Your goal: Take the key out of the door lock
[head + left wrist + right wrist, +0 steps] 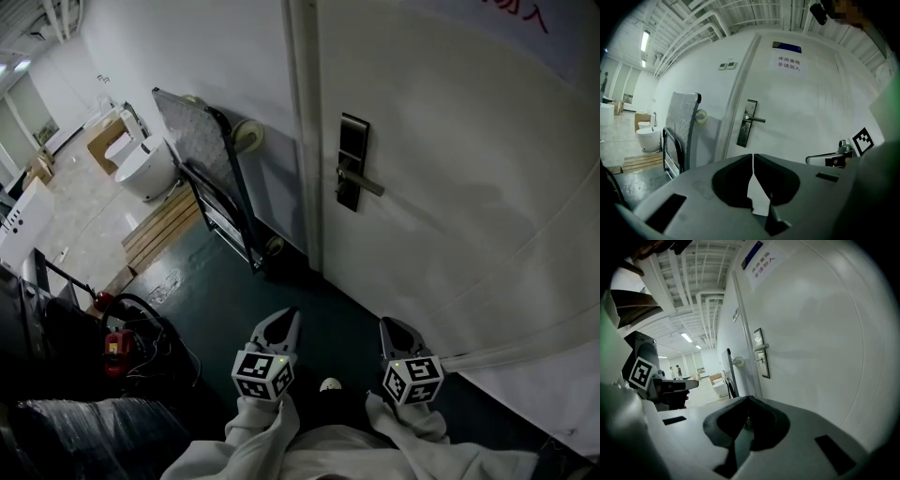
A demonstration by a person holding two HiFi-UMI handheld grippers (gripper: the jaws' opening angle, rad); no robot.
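Observation:
The white door (450,187) fills the right of the head view. Its dark lock plate (352,161) carries a silver lever handle (364,184); a key is too small to make out there. The same lock plate (750,123) shows in the left gripper view, and the lock plate (761,359) shows again in the right gripper view. My left gripper (285,321) and right gripper (390,330) hang low near my body, well short of the door. Both are shut with nothing between the jaws. Left gripper tips (753,157) and right gripper tips (747,401) touch.
A metal hand trolley (211,178) leans on the wall left of the door frame. Beyond it stand a white toilet (145,169) and a wooden pallet (164,225). A red tool (117,342) with cables lies at the lower left. A printed notice (788,63) hangs on the door.

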